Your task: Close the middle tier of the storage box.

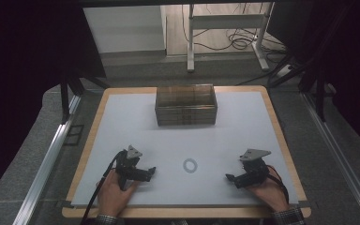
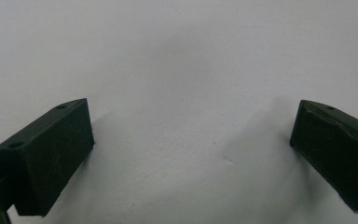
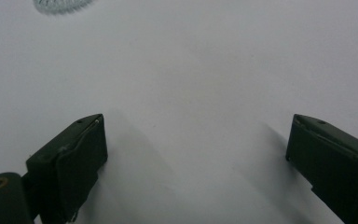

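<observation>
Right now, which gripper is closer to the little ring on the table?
It's close, but the left gripper looks slightly nearer. The ring lies between them: the left gripper sits just to its left, the right gripper a bit farther to its right. Both are open and touch nothing.

The table mat [image 1: 243, 131] is plain white, edged by a light wood table rim [image 1: 281, 136]. At twelve o'clock on it sits a clear, brown-tinted plastic box [image 1: 186, 104]. A pale grey ring [image 1: 190, 165] lies near six o'clock. Both the left gripper [image 1: 152, 171] and right gripper [image 1: 228, 177] are black, each topped by a grey plate. The sleeve cuffs [image 1: 288, 216] are checked.
</observation>
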### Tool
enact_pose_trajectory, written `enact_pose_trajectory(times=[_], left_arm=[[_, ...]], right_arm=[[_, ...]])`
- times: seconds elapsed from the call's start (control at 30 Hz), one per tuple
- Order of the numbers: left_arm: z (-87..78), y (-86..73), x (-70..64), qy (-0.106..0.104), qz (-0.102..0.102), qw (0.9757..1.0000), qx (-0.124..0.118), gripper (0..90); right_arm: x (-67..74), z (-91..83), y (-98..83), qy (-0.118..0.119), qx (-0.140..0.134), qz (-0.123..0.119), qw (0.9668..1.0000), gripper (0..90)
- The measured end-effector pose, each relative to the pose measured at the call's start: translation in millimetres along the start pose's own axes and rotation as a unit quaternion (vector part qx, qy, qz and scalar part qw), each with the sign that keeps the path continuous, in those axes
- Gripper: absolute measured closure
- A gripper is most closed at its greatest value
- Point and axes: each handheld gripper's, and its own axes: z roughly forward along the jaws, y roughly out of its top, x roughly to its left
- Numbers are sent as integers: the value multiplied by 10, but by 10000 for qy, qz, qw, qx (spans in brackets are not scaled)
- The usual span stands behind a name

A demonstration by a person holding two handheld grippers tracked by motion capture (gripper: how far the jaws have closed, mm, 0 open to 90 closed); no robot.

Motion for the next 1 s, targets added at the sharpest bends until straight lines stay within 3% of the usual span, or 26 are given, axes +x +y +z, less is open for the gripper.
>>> enact_pose_trajectory(times=[0.23, 0.53, 0.83, 1.0], left_arm=[[-2, 0, 2, -2, 16, 10000, 14, 0], [-2, 0, 2, -4, 13, 10000, 12, 0], [-2, 0, 2, -4, 12, 10000, 12, 0], [-2, 0, 2, -4, 14, 10000, 13, 0]], right_arm=[[-2, -10, 15, -25, 24, -2, 10000, 76], [55, -22, 83, -181, 74, -293, 9994, 91], [59, -21, 144, -159, 70, -265, 9995, 102], [78, -23, 213, -270, 83, -478, 9985, 108]])
